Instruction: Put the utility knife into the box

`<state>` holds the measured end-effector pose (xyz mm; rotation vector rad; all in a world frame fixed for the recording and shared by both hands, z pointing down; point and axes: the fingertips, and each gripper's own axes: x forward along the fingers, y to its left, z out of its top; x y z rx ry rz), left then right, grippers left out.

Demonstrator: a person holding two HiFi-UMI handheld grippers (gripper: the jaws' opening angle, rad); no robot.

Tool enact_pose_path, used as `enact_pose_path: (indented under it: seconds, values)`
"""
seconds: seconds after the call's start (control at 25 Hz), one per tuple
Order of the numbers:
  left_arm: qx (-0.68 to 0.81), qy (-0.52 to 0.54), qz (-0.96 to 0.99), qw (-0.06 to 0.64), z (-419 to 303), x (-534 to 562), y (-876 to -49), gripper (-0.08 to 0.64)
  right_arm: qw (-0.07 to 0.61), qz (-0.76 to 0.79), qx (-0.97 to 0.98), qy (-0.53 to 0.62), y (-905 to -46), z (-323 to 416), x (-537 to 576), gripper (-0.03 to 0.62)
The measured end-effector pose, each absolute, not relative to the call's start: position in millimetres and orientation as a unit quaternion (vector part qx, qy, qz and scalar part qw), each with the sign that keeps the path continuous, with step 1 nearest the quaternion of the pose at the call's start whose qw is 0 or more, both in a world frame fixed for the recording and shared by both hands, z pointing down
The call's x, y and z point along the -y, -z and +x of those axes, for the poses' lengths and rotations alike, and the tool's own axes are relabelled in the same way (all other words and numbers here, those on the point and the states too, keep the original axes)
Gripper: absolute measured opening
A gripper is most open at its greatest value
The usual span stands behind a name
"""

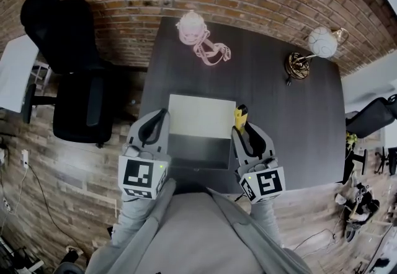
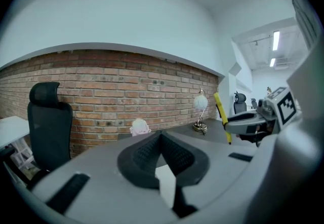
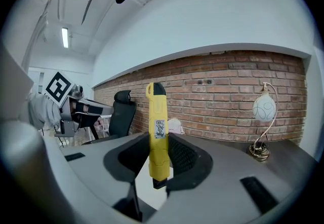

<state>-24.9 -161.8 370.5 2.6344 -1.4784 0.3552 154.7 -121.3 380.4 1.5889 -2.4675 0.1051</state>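
Utility knife (image 3: 157, 132) upright in right gripper (image 1: 244, 131) jaws, left gripper (image 2: 161, 139) jaws closed, empty
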Motion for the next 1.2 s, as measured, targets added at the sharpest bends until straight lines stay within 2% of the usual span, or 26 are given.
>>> enact_pose_path:
  seconds: [0.24,1.2]
  values:
    - [0.486,-0.121,0.863,0.061,-29.3,158.4,-381.9,0.018,0.132,0.519,0.843,-0.040,-398.4,143.0,118.8,0.126]
    - [0.466,-0.142,0.868,0.100,-40.6,131.9,-437.3,0.018,0.324,0.376,0.867,-0.036,-517.2,79.8,88.1,0.126]
